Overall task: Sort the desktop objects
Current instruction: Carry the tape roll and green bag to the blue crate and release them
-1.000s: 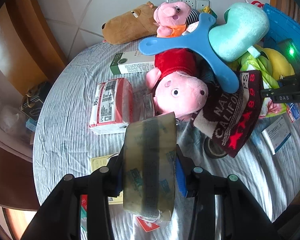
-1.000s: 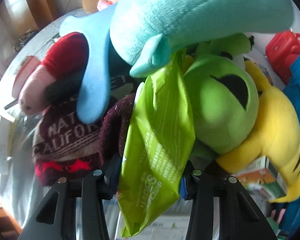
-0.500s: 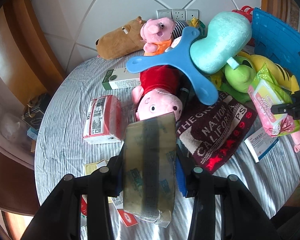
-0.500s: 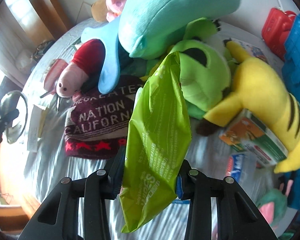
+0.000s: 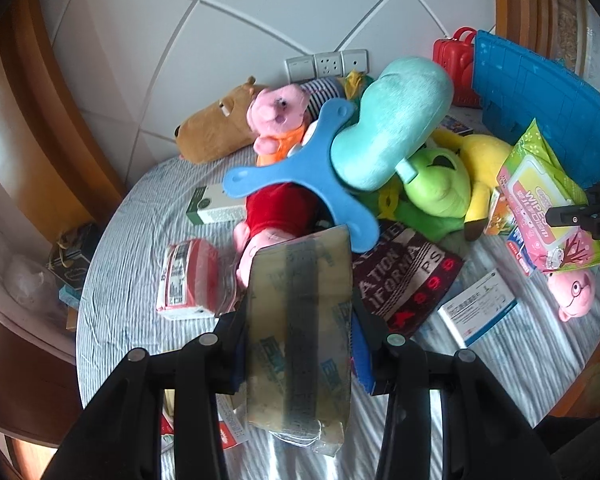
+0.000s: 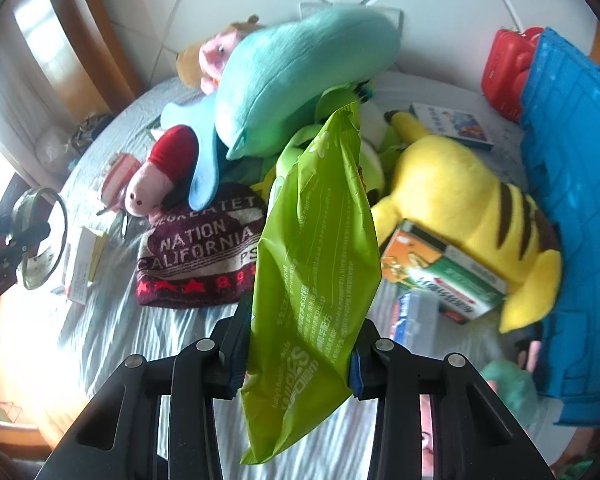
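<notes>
My left gripper (image 5: 300, 356) is shut on a roll of clear packing tape (image 5: 300, 320), held edge-on above the striped tablecloth. It also shows at the left of the right wrist view (image 6: 40, 236). My right gripper (image 6: 296, 356) is shut on a green pack of wet wipes (image 6: 316, 256), lifted above the table. The pack's pink-and-yellow front shows in the left wrist view (image 5: 540, 204), at the right. A blue basket (image 6: 572, 184) stands at the right edge of the table.
Plush toys are piled mid-table: a teal whale (image 5: 392, 120), a green frog (image 5: 436, 188), a yellow one (image 6: 468, 200), pink pigs (image 5: 280, 108), a brown capybara (image 5: 216, 128). A maroon knit hat (image 6: 200, 248), several small boxes (image 5: 476, 308) and a red case (image 5: 452, 56) lie around.
Both grippers have pulled back and up from the pile. The wipes pack has come out from between the plush toys and now hangs clear of them.
</notes>
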`<control>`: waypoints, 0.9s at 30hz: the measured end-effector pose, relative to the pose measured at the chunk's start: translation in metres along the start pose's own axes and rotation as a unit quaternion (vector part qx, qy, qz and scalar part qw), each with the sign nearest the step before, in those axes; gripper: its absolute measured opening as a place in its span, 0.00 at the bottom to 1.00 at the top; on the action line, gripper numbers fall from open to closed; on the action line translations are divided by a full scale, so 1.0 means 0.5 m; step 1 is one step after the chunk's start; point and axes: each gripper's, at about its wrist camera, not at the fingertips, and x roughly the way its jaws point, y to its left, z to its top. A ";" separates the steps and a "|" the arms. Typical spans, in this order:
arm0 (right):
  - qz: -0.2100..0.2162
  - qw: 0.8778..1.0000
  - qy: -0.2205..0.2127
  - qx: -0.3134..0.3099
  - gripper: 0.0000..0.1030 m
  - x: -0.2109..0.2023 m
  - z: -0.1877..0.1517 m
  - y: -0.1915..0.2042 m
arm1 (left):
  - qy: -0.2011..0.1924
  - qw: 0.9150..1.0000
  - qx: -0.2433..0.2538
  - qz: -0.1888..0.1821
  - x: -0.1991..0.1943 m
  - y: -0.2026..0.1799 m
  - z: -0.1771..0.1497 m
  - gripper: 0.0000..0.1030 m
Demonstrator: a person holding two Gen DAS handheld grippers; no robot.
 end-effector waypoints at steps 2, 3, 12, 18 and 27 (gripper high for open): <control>0.004 1.000 -0.013 0.002 0.35 -0.028 -0.003 -0.016 | -0.007 1.000 0.001 0.001 -0.012 -0.021 0.017 0.39; 0.006 1.000 -0.020 0.003 0.35 -0.043 -0.004 -0.025 | -0.011 1.000 0.002 0.002 -0.019 -0.036 0.029 0.39; 0.005 0.996 -0.091 0.004 0.35 -0.223 0.002 -0.152 | -0.048 0.999 0.018 0.001 -0.069 -0.190 0.147 0.39; -0.003 0.989 -0.144 0.006 0.35 -0.359 0.015 -0.263 | -0.081 0.996 0.039 -0.014 -0.109 -0.319 0.248 0.39; -0.028 0.977 -0.211 0.030 0.35 -0.514 0.013 -0.450 | -0.141 0.985 0.081 -0.055 -0.156 -0.534 0.420 0.39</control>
